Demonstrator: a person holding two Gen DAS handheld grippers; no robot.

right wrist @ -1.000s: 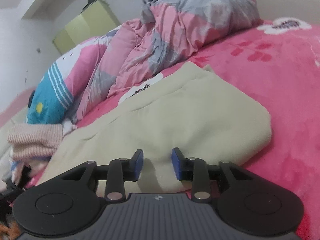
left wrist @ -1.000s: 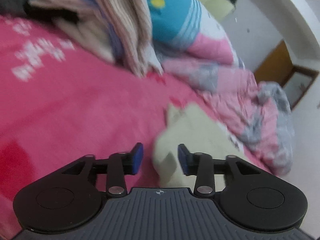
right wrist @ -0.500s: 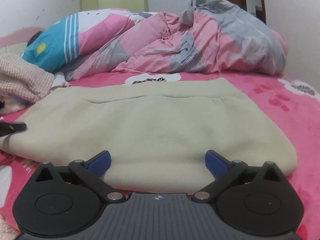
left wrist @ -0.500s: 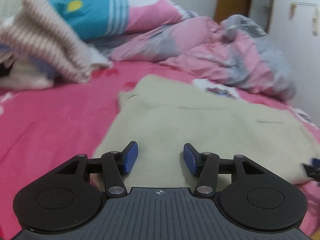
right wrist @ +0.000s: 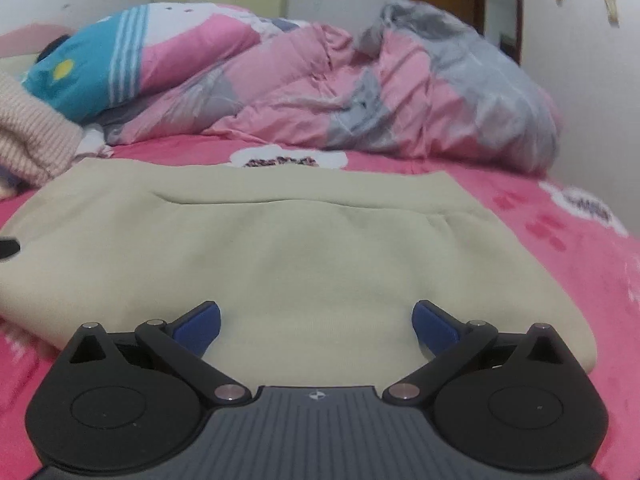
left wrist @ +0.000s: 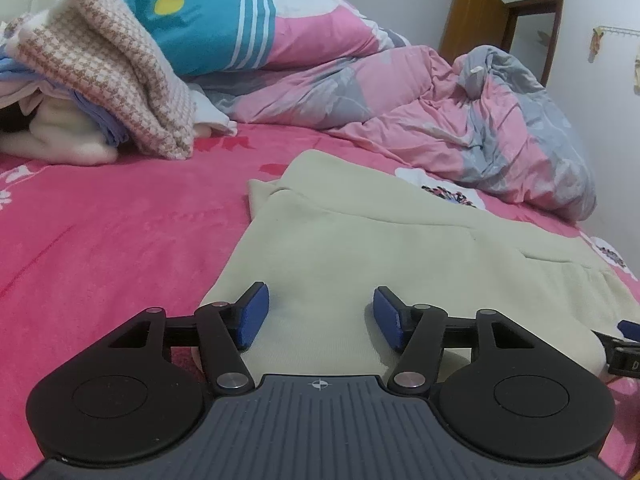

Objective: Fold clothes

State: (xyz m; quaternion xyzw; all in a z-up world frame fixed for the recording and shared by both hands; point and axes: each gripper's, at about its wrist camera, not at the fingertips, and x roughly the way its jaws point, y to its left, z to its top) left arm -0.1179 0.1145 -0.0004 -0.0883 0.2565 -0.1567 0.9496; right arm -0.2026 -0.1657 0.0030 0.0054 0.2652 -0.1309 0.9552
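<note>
Pink bedsheet (left wrist: 120, 240) under cream garment (right wrist: 300, 248), rumpled duvet (right wrist: 400, 100) behind.

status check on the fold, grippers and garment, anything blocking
Left gripper opening, nothing pinched; right gripper wide open, empty. Beige garment folded flat on the pink bedspread. Clothes pile and duvet lie beyond it, not blocking.

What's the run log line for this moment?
task: fold clothes | garment: folded, flat on bed | left gripper: opening, over near edge | right gripper: open, over near edge
</note>
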